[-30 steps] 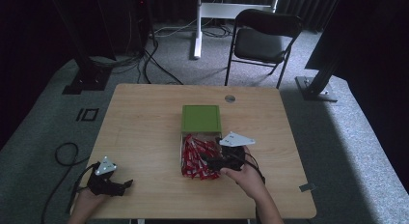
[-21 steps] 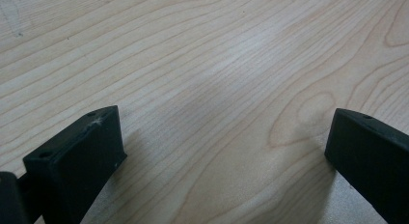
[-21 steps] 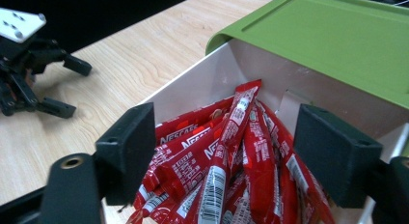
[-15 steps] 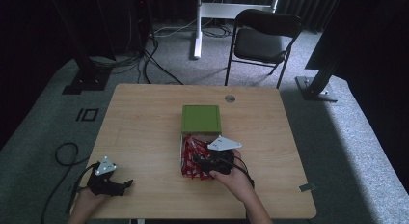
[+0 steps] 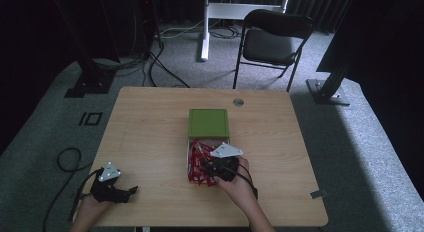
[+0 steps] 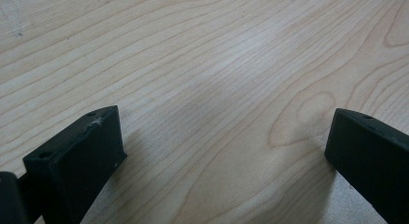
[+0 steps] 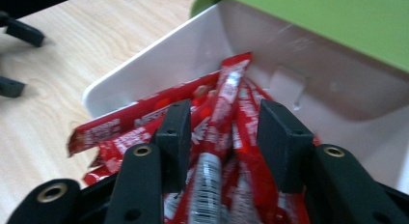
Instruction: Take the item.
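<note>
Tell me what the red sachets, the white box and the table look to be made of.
Red sachets: glossy plastic or foil film, going by the highlights and crimped ends. White box: smooth moulded plastic, softly shiny, probably. Table: light wood or wood-look laminate, matte, with clear grain and a knot pattern; which one is hard to tell.

- A pale wooden table (image 5: pixel 150 122) with clear grain carries everything.
- A white box (image 5: pixel 189 153) stands near its middle, packed with red sachets (image 5: pixel 196 164) — some spill over its near edge.
- A green lid (image 5: pixel 208 123) lies on the box's far end.
- A small round grey fitting (image 5: pixel 238 101) sits near the table's far edge.
</note>
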`<action>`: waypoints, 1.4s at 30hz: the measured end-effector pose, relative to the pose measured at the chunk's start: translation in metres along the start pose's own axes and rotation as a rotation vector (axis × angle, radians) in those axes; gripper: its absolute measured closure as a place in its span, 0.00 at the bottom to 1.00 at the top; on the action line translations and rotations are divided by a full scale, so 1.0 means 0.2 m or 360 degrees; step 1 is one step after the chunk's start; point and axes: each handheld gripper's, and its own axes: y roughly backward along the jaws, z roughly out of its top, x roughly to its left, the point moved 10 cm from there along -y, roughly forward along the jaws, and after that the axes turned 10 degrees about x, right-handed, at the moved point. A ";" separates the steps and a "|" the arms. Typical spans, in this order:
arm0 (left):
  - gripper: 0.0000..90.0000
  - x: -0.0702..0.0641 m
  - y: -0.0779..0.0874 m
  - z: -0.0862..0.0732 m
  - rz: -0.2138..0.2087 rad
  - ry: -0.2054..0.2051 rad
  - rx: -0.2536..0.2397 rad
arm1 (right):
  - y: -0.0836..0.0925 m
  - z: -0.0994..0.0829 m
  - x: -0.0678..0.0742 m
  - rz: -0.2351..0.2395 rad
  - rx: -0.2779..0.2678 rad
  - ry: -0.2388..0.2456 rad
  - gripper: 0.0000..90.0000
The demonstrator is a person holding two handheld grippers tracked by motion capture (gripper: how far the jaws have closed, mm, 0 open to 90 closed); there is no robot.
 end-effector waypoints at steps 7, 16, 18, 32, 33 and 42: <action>0.01 0.00 0.00 0.00 0.0000 -0.0001 0.0000 | -0.04 0.00 0.00 -0.0061 0.0034 -0.0038 0.74; 0.01 0.00 0.00 0.00 0.0000 -0.0003 0.0002 | -0.11 -0.03 0.01 -0.0137 0.0096 -0.0064 0.79; 0.01 0.00 0.00 0.00 0.0000 -0.0003 0.0001 | -0.11 -0.04 0.01 -0.0122 0.0092 -0.0104 0.80; 0.01 0.00 0.00 0.00 0.0000 -0.0001 0.0000 | -0.13 -0.04 0.01 -0.0101 0.0125 -0.0134 0.92; 0.01 0.00 0.00 0.00 0.0000 -0.0001 0.0000 | -0.12 -0.04 0.01 -0.0100 0.0118 -0.0139 0.92; 0.01 0.00 0.00 0.00 0.0000 -0.0003 0.0002 | -0.04 -0.02 0.02 -0.0052 0.0086 -0.0125 0.92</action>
